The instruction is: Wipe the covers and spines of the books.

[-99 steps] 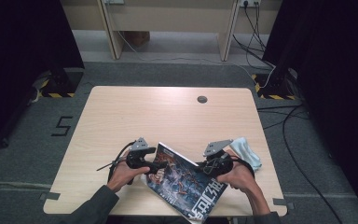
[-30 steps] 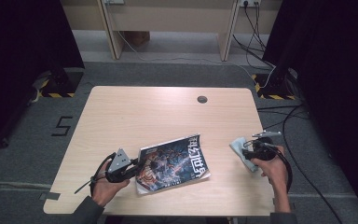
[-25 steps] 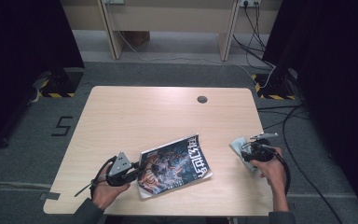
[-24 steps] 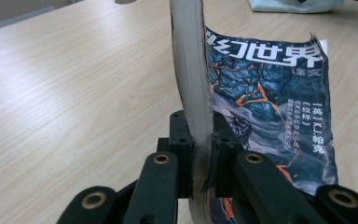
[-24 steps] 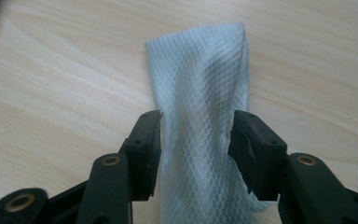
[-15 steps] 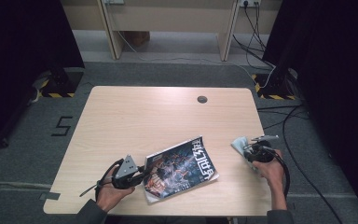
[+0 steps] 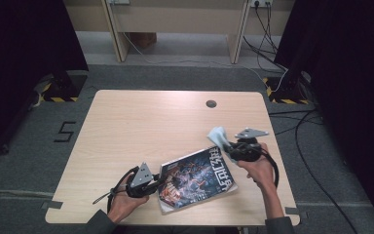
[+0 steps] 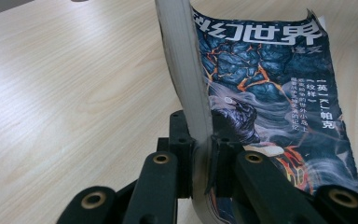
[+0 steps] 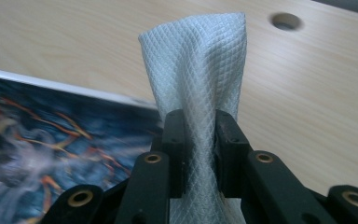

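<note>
A magazine [image 7: 197, 179] with a dark blue and orange cover lies near the table's front edge. My left gripper [image 7: 158, 184] is shut on its left edge; in the left gripper view the magazine [image 8: 261, 88] stands pinched between the jaws of my left gripper [image 8: 199, 140], its page block curling up. My right gripper [image 7: 230, 147] is at the magazine's upper right corner, shut on a pale blue-white cloth [image 7: 218, 137]. In the right gripper view the waffle-textured cloth [image 9: 200, 65] rises from between the jaws of my right gripper [image 9: 200, 126], with the magazine [image 9: 60, 140] just to its left.
The light wooden table [image 7: 151, 126] has a round cable hole [image 7: 211, 104] at the back right. Grey floor surrounds it, with cables [image 7: 316, 126] to the right and a desk frame [image 7: 175, 19] beyond.
My right gripper has moved left with the cloth, from the table's right edge to the magazine's upper right corner. My left gripper and the magazine have shifted slightly right.
</note>
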Demonstrator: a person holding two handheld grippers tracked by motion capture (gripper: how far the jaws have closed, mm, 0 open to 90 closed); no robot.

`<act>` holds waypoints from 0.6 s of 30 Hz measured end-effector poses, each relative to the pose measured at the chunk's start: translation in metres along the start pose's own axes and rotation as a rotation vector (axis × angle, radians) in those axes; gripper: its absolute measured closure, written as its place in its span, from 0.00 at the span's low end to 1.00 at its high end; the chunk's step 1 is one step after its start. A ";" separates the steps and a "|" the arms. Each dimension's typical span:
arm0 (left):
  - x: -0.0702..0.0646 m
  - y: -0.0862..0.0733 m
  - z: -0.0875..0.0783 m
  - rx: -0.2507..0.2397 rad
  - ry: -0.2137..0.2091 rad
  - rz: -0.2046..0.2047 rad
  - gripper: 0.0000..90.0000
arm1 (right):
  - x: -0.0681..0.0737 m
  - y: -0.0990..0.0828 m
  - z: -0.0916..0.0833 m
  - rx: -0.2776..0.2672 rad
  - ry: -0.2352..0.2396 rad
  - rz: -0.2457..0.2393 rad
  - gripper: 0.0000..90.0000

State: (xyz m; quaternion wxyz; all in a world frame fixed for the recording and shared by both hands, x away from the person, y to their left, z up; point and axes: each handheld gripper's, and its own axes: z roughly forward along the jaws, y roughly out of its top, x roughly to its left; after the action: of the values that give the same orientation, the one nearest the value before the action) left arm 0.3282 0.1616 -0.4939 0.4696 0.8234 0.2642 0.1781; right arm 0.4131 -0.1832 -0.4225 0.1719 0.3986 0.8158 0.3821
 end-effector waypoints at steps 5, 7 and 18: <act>-0.002 0.001 0.003 -0.005 -0.004 0.013 0.91 | 0.030 0.014 0.027 0.062 0.054 -0.087 0.86; -0.002 0.001 0.003 -0.006 -0.003 0.021 0.91 | 0.035 0.013 0.035 0.080 0.063 -0.099 0.86; -0.004 0.002 0.007 -0.010 -0.002 0.040 0.91 | 0.069 0.023 0.037 0.078 0.111 -0.208 0.86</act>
State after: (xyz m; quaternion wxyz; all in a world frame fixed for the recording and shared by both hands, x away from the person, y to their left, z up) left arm 0.3298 0.1536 -0.4956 0.4702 0.8265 0.2462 0.1877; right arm 0.4034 -0.1021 -0.4278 0.1494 0.2965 0.8753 0.3516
